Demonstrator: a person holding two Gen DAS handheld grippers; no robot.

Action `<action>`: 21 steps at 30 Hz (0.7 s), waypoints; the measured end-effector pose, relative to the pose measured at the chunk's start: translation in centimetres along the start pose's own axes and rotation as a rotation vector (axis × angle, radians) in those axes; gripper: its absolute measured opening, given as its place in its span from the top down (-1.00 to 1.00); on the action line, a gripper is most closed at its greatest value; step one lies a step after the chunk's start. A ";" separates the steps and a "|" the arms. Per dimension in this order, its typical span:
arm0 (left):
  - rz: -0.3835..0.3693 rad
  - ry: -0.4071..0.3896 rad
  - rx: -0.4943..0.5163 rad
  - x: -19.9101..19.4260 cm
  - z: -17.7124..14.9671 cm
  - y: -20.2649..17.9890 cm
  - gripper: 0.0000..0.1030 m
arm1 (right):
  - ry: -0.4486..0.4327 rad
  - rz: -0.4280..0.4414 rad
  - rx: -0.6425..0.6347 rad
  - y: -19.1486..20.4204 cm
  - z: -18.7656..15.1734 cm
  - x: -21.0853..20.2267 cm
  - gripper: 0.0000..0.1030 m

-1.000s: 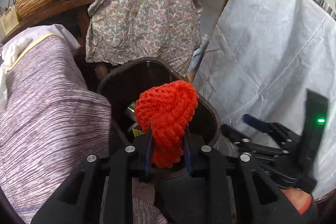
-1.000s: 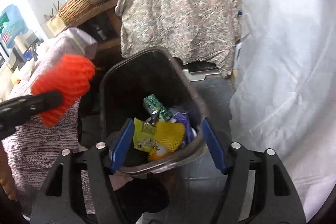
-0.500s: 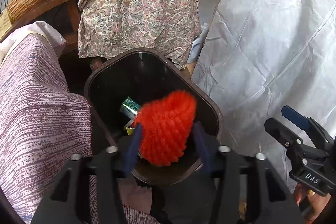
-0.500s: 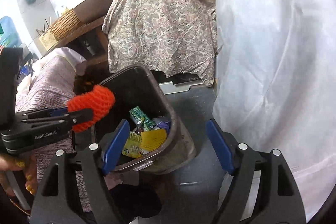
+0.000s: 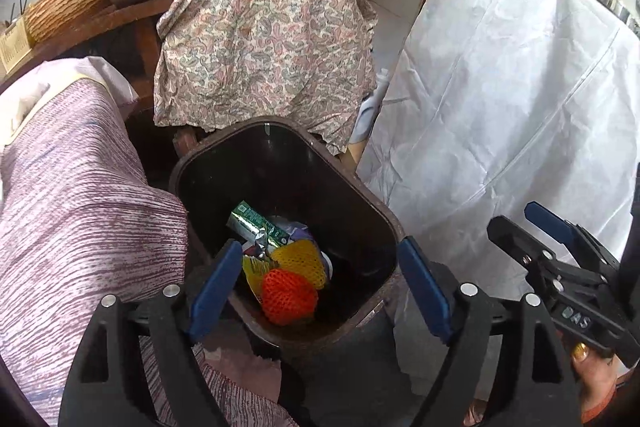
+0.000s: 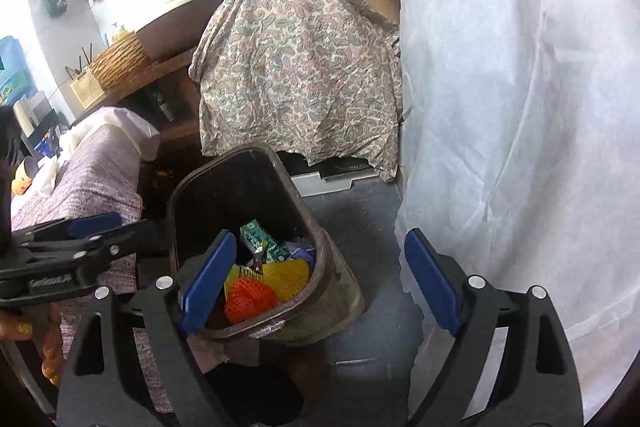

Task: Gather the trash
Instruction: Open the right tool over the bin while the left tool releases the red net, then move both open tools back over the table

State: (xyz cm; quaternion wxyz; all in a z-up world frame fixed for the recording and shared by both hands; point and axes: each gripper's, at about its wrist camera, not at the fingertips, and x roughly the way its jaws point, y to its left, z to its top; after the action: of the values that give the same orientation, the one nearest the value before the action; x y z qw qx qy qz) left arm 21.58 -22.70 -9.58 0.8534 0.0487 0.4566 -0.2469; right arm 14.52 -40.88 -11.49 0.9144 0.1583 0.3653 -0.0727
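Observation:
A dark brown trash bin (image 5: 384, 215) (image 6: 320, 267) stands on the floor below both grippers. Inside it lies an orange foam net (image 5: 289, 297) (image 6: 250, 299) on top of a yellow net (image 5: 302, 261) (image 6: 288, 277) and a green carton (image 5: 256, 223) (image 6: 262, 239). My left gripper (image 5: 316, 287) hangs over the bin, its jaws opening with nothing between the pads. My right gripper (image 6: 318, 277) hovers at the bin's right rim, its jaws also opening and empty. In the left wrist view the right gripper (image 5: 556, 247) shows at the right edge.
A striped purple cloth (image 5: 68, 211) covers something left of the bin. Behind it a paisley cloth (image 5: 264, 39) drapes furniture, and a white sheet (image 5: 512, 107) hangs at the right. Grey floor (image 6: 360, 219) lies right of the bin. A hand (image 6: 24, 331) holds the left gripper.
My left gripper opened wide and the orange foam net dropped from it into the bin. My right gripper widened and rose a little, so the bin looks smaller and lower.

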 end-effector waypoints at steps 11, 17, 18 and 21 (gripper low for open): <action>0.003 -0.150 -0.024 -7.4 0.1 2.0 -0.88 | -0.079 0.012 -0.006 1.5 1.3 -1.8 -0.66; 0.077 -0.191 0.006 -11.5 0.1 4.9 -0.90 | -0.084 0.131 -0.061 6.3 2.4 -2.0 -0.66; 0.101 -0.197 0.013 -12.0 0.1 5.6 -0.90 | -0.075 0.151 -0.079 7.4 2.6 -2.0 -0.66; 0.159 -0.219 -0.004 -13.9 -0.4 8.1 -0.90 | -0.059 0.203 -0.125 10.4 3.0 -1.8 -0.66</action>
State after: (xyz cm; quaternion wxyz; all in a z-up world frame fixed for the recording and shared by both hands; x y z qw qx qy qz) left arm 18.65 -10.29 0.20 0.9150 0.0556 0.3561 -0.1814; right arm 17.73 -32.14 -5.73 0.9356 0.1349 0.3241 0.0388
